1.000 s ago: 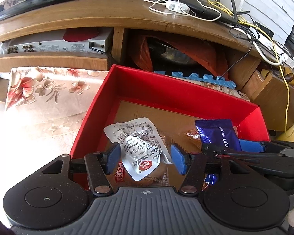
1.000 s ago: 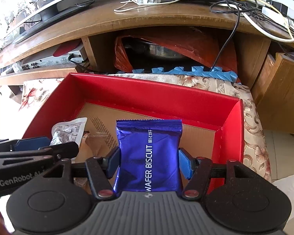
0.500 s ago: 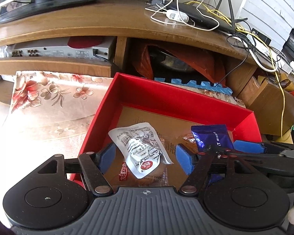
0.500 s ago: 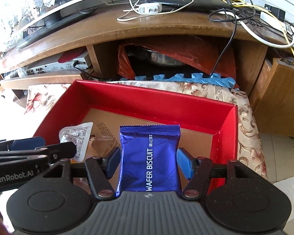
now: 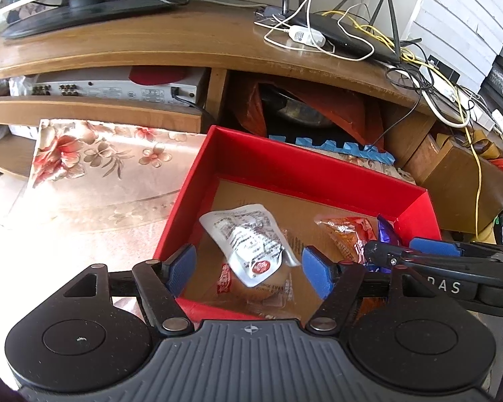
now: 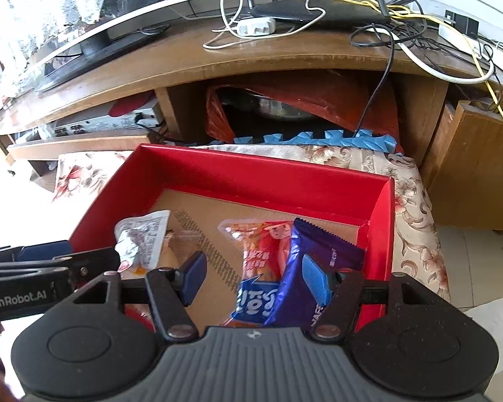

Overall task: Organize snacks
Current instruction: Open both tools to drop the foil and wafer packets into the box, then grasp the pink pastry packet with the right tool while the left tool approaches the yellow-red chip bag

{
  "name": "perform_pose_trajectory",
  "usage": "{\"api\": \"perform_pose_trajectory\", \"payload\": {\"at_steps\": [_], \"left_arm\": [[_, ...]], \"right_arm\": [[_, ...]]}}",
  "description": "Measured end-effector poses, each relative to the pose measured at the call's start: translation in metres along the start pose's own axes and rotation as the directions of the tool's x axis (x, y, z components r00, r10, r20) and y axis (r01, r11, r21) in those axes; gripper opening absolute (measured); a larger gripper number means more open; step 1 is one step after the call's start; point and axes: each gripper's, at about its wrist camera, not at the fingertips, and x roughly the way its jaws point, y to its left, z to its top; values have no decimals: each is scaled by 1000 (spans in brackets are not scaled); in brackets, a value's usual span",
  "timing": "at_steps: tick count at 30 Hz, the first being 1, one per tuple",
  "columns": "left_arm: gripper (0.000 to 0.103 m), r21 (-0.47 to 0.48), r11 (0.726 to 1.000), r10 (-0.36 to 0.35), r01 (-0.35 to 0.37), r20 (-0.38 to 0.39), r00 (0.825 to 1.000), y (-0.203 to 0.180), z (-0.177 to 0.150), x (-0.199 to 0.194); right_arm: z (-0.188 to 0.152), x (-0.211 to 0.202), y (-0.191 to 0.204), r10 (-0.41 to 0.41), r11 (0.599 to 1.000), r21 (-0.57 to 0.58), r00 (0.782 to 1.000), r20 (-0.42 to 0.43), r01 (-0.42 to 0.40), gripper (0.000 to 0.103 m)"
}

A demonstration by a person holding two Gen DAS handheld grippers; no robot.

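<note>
A red box (image 5: 301,174) (image 6: 251,181) with a cardboard floor holds the snacks. Inside it a silver pouch (image 5: 251,248) (image 6: 141,238) lies on a clear-wrapped bun (image 5: 268,288). My left gripper (image 5: 248,269) hovers over them. Its jaws are opening and its pads touch nothing. A blue wafer biscuit pack (image 6: 318,241) (image 5: 385,231) lies tilted on an orange packet (image 6: 261,248) (image 5: 348,234) at the box's right side. My right gripper (image 6: 255,279) stands open above them, with the pack behind its right finger and free of both pads. Each gripper shows at the edge of the other's view.
The box rests on a floral cloth (image 5: 94,157). Behind it stands a wooden TV stand (image 6: 251,60) with a router and tangled cables (image 5: 335,33). Its shelf holds a silver player (image 5: 117,88), and its open bay a red bag around a metal pot (image 6: 278,107). Blue foam (image 6: 318,139) edges the bay.
The blue wafer pack has left the right gripper's fingers and now lies tilted in the box. The left jaws have widened off the silver pouch. Both grippers have drawn back a little.
</note>
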Motion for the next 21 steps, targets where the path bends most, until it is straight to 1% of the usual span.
{"api": "perform_pose_trajectory", "payload": {"at_steps": [11, 16, 21], "left_arm": [[77, -58, 998, 28, -28, -6, 1000, 30, -21, -24], [77, -86, 996, 26, -28, -23, 999, 41, -32, -32], [77, -111, 993, 26, -28, -22, 999, 50, -41, -42]], "right_arm": [[-14, -21, 23, 44, 998, -34, 999, 11, -44, 61], [-26, -35, 32, 66, 997, -40, 998, 14, -66, 61], [-42, -48, 49, 103, 993, -61, 995, 1, -103, 61]]}}
